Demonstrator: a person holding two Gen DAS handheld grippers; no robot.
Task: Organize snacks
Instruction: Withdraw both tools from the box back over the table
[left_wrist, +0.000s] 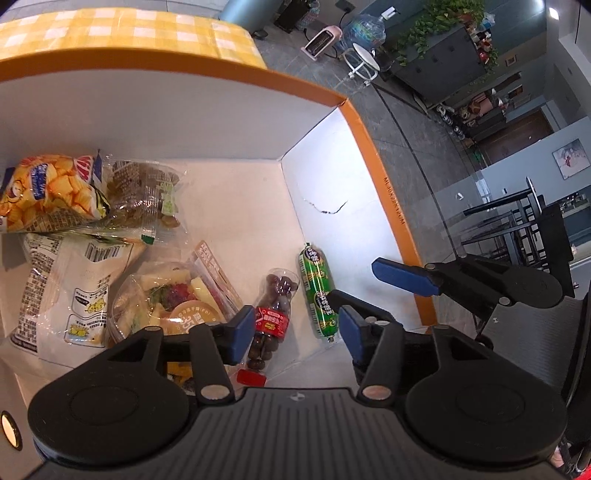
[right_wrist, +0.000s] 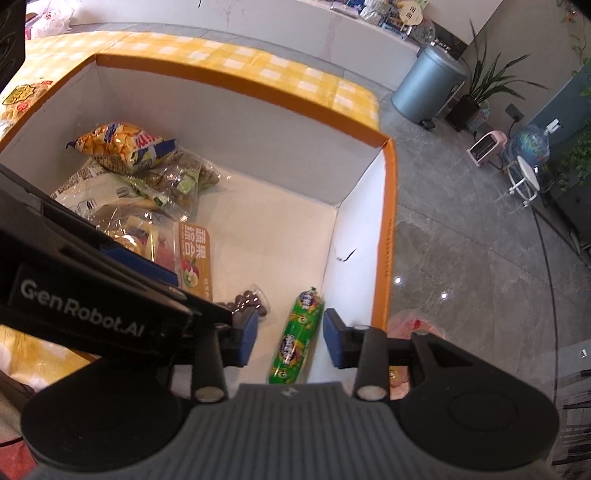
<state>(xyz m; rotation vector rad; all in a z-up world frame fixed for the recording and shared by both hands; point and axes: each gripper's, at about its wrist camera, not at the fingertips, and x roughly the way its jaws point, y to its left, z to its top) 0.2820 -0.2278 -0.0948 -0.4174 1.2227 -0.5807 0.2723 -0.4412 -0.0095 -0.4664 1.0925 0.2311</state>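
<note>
The left gripper hung over the near end of the box, its blue pads apart. A small bottle of chocolate balls with a red label and red cap lay on the box floor just beside the left pad, not pressed by either pad. The right gripper hovered beside it with its pads also apart, and a green sausage lay on the floor between them, free of both pads. From the left wrist view, the same sausage sat close to the box's right wall, just right of the bottle.

Left of the bottle lay a clear pack of dried fruit with an orange-brown label. Beyond it sat a white packet with printed text and a barcode, a clear bag of brown nuts, and furthest back a yellow bag of puffed snacks, all piled against the left part of the box.

The box had white inner walls and an orange rim, with a small crack in the right wall. It stood on a yellow checked tablecloth. Past the table lay a grey tiled floor with a blue-grey bin and potted plants.
</note>
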